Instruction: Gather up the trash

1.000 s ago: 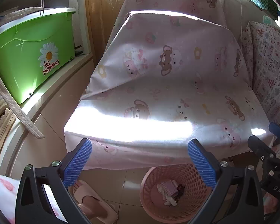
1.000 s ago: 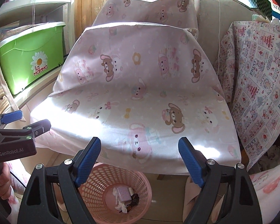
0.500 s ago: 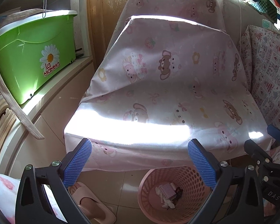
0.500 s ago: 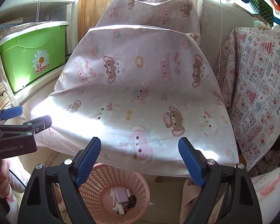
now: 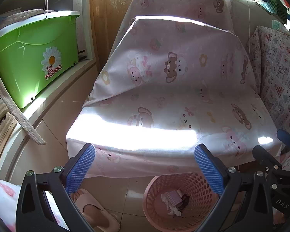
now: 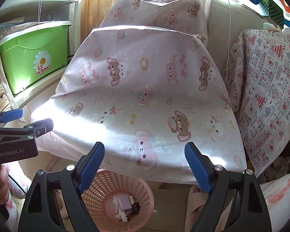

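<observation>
**Both grippers wide, nothing held, above the bin**

The right gripper (image 6: 143, 160) has its blue fingers (image 6: 90, 169) spread wide, released, with nothing between them. The left gripper (image 5: 145, 166) is likewise spread and empty; its fingers (image 5: 80, 171) touch nothing. Both point down at a slant toward the floor.

The pink bin (image 6: 116, 199) stands upright on the floor tiles, mouth up, just below the front edge of the sheet-covered chair (image 6: 145, 96). Trash (image 6: 123, 205) lies in its bottom: crumpled white paper and a small checked box, its long side tilted. A green tub (image 5: 29, 61) sits on the shelf at left.
</observation>
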`<state>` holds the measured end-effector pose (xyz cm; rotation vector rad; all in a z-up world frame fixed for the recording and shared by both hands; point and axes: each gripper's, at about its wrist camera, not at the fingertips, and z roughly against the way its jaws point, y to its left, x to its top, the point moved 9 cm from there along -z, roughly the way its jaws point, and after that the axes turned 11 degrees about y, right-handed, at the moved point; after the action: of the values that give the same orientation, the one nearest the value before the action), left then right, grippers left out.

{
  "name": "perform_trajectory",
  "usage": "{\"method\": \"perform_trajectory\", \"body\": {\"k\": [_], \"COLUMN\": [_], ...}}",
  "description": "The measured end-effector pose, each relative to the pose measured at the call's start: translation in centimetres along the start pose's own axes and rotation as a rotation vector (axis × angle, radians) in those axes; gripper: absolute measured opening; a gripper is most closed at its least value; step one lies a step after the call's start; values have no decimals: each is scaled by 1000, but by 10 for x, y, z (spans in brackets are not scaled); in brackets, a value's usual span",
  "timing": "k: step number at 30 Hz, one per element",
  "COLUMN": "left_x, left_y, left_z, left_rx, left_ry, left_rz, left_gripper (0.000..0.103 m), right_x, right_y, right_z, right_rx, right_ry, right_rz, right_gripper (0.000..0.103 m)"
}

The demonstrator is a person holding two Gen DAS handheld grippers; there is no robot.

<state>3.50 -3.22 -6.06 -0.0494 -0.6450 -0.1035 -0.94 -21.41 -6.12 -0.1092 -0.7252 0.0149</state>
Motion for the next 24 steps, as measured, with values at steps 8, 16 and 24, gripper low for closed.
{"method": "perform_trajectory", "body": {"k": [8,16,24], "left_x": [2,4,3], "left_y": [2,1,-4], "left_z": [-1,0,-3], "left_rx": [-3,22,-5], "left_ry": [6,-1,17], "left_rz": [3,-23,-30], "left_gripper": [102,102,102], "right_x": [1,1,3], "right_y": [-4,-3,-8], "right_z": [-4,-7,-7], "right_rx": [2,0,-14], "right_ry": [11,12,6], "right_rz": [-15,-14,-37], "right_gripper": [86,86,86]}}
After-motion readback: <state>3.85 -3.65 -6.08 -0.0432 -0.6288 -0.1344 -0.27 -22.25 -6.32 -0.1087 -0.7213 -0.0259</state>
